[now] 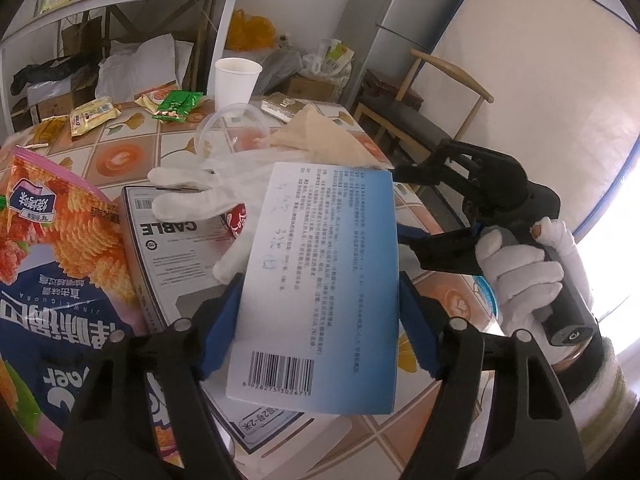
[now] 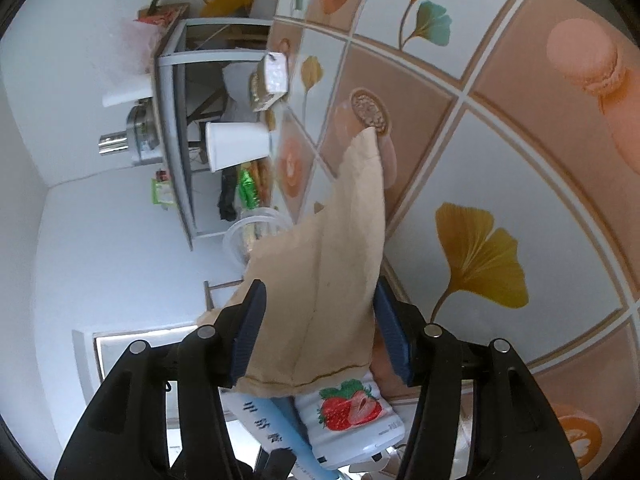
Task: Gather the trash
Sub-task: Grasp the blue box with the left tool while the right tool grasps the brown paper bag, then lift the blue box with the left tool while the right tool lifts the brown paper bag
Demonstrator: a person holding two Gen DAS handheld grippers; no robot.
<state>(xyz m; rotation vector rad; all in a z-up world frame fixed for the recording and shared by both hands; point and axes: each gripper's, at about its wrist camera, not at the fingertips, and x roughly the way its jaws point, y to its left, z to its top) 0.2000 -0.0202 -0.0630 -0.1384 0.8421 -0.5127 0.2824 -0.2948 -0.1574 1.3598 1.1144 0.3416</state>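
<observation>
Flat blue-and-white printed carton (image 1: 320, 280), light and stiff, is clamped edgewise by left gripper (image 1: 320, 320); limp tan paper bag (image 2: 324, 280) is pinched by right gripper (image 2: 320, 332).

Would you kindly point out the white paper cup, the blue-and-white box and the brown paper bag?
white paper cup (image 1: 234, 84), left wrist view, on its side wall.
blue-and-white box (image 1: 324, 280), left wrist view, on its printed face.
brown paper bag (image 2: 324, 292), right wrist view, on its creased middle.
</observation>
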